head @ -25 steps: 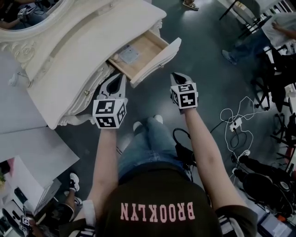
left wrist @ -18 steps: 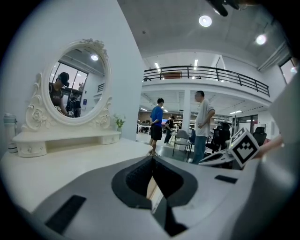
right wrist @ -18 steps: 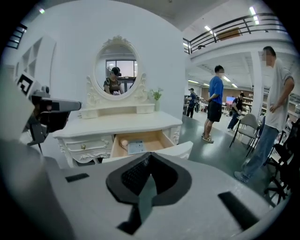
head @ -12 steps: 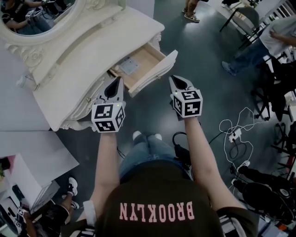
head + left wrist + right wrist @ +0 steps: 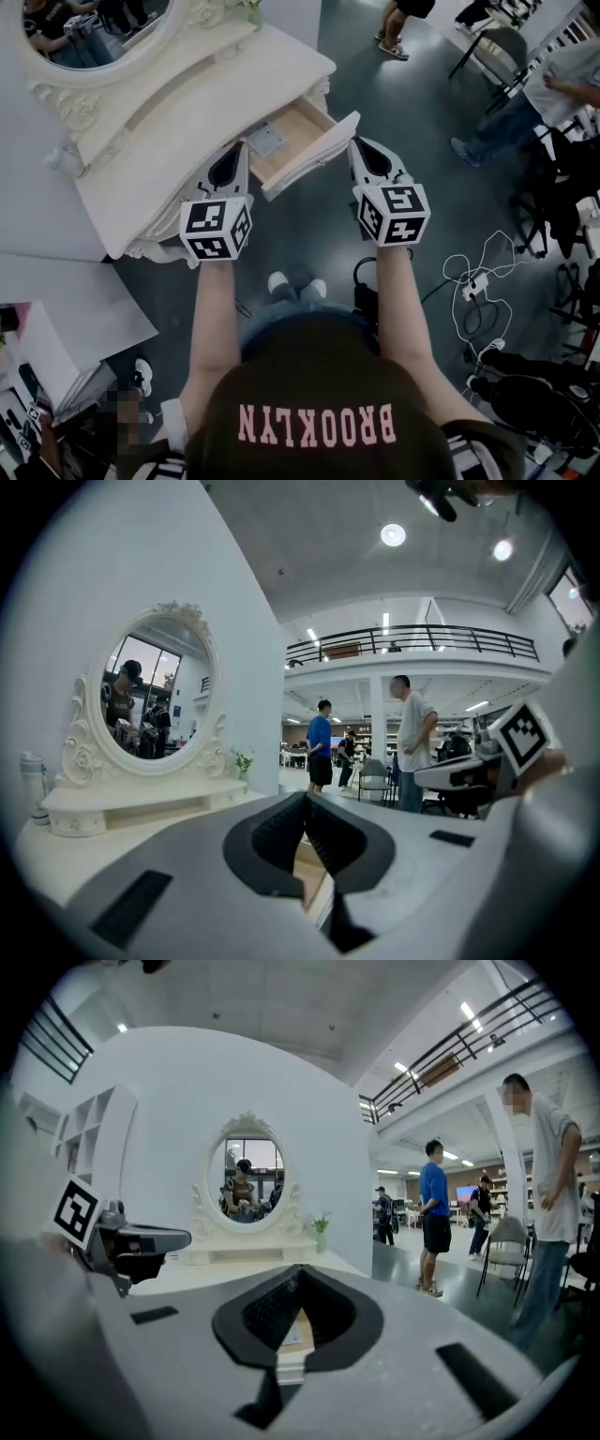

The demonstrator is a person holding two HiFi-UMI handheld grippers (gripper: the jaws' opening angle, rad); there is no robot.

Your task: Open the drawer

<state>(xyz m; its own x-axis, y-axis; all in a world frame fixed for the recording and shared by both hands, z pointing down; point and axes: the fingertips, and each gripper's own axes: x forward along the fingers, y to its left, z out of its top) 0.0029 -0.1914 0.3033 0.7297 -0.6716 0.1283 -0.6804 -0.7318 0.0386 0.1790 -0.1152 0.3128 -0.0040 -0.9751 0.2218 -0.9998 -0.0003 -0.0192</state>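
Observation:
A white dressing table (image 5: pixel 178 103) with an oval mirror (image 5: pixel 94 28) stands at the upper left in the head view. Its wooden drawer (image 5: pixel 300 127) is pulled out, with a grey sheet (image 5: pixel 267 141) lying inside. My left gripper (image 5: pixel 242 150) hangs just left of the drawer, over the table's front edge, shut and holding nothing. My right gripper (image 5: pixel 360 143) hovers just right of the drawer's white front panel (image 5: pixel 314 155), also shut and empty. Both are raised and clear of the drawer. The left gripper view shows the shut left gripper (image 5: pixel 304 801), and the right gripper view shows the shut right gripper (image 5: pixel 298 1271) before the mirror (image 5: pixel 247 1180).
White cables and a power strip (image 5: pixel 478 262) lie on the dark floor at right. Chairs (image 5: pixel 502 42) and standing people (image 5: pixel 562 75) are at the far right. White panels (image 5: pixel 56 300) sit on the floor at left. My own feet (image 5: pixel 295 283) are below the drawer.
Both grippers have risen, the right one more, and now sit level with the drawer's sides in the head view. The drawer stays pulled out. Both stay shut.

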